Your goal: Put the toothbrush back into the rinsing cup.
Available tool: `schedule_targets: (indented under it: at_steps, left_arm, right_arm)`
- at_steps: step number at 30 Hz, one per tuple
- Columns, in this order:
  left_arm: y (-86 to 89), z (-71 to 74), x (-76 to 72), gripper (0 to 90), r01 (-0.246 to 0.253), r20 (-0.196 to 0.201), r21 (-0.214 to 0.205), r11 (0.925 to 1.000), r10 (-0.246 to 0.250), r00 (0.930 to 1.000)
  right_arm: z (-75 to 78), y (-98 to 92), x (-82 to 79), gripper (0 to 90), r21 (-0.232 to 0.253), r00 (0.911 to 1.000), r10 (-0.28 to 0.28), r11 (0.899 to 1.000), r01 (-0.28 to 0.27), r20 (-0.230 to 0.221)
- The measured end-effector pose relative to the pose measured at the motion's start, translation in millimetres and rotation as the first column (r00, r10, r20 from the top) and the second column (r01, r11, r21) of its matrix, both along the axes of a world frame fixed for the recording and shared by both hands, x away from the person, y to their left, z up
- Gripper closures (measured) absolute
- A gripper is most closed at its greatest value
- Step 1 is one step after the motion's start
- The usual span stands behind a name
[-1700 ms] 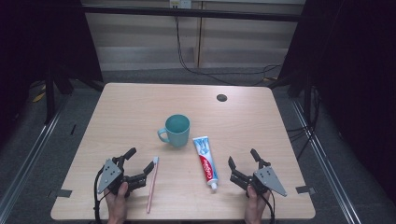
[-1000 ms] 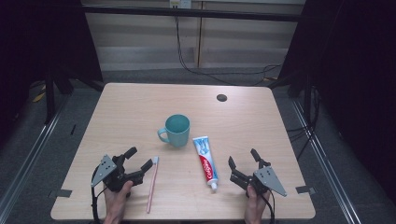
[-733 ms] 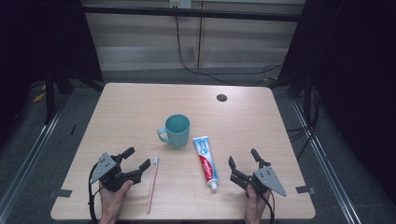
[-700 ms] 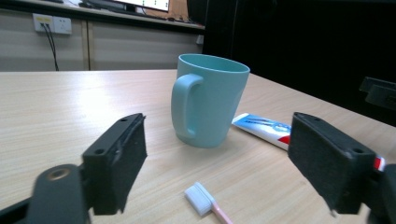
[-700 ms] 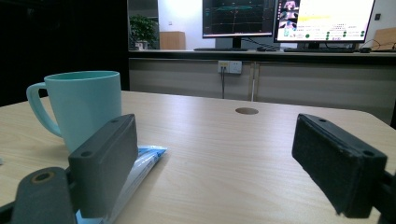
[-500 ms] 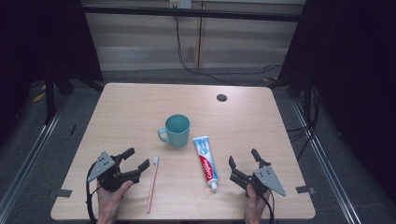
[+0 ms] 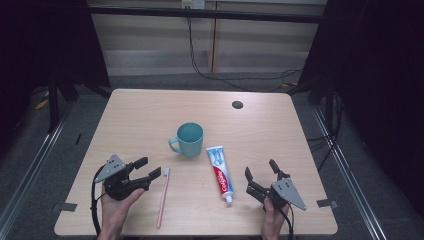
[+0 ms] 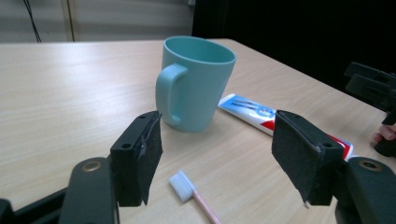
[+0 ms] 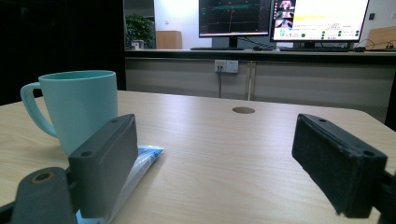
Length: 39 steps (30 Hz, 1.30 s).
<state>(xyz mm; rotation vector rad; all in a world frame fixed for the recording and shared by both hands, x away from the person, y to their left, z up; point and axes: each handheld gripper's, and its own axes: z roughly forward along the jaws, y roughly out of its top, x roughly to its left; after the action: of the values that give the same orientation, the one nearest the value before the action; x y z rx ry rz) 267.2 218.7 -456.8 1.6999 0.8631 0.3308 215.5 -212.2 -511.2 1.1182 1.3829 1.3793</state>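
A teal mug (image 7: 190, 139) stands upright mid-table, its handle to the left. A toothpaste tube (image 7: 220, 172) lies just right of it, cap toward the person. A pink toothbrush (image 7: 163, 197) lies in front of the mug with its white head at the far end. My left gripper (image 7: 149, 167) is open, its jaws pointing right at the brush head. In the left gripper view the brush head (image 8: 184, 186) lies between the jaws (image 8: 217, 158), with the mug (image 8: 196, 84) and the tube (image 8: 261, 114) beyond. My right gripper (image 7: 260, 168) rests open just right of the tube's cap, holding nothing; its view (image 9: 233, 163) shows the mug (image 9: 79, 107) and the tube (image 9: 140, 161).
A round cable hole (image 7: 237, 104) sits near the table's far right corner. Dark tape marks (image 7: 67, 206) lie at the front corners. Cables run along the floor behind the table, and dark posts stand at both sides. Lit monitors (image 9: 280, 18) stand beyond the far edge.
The left gripper has shifted a little left and swung its jaws to the right, toward the toothbrush head. The right gripper, mug, tube and brush have stayed where they were.
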Motion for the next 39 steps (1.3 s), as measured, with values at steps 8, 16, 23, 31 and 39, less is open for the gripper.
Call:
schedule_targets:
  at_steps: [8, 16, 23, 31, 39]
  left_arm:
    - [-1.6, 4.6, 5.1, 43.8, 0.042, -0.116, 0.065, 0.997, -0.034, 0.9927]
    - [-5.5, 2.0, 12.6, 51.3, 0.071, -0.237, 0.115, 0.9908, -0.042, 0.9705]
    - [-11.6, 5.9, 21.7, 57.2, 0.119, -0.386, 0.151, 0.9813, -0.052, 0.921]
    - [-20.8, -0.1, 23.1, 58.4, 0.151, -0.489, 0.228, 0.9618, -0.021, 0.8723]
    - [-29.0, 4.3, 29.0, 60.4, 0.185, -0.542, 0.249, 0.9506, -0.021, 0.8401]
  right_arm:
    - [0.0, 0.1, 0.1, 13.7, 0.001, 1.0, -0.001, 1.0, 0.001, 0.001]
    - [0.0, 0.2, 0.1, 13.7, 0.0, 1.0, -0.002, 1.0, 0.002, 0.001]
    - [0.0, 0.2, 0.2, 13.7, 0.0, 1.0, -0.002, 1.0, 0.002, 0.0]
    - [0.2, 0.3, 0.8, 13.7, -0.002, 1.0, -0.003, 1.0, 0.003, -0.005]
    - [0.1, 0.4, 0.4, 13.7, 0.0, 1.0, -0.009, 1.0, 0.009, -0.003]
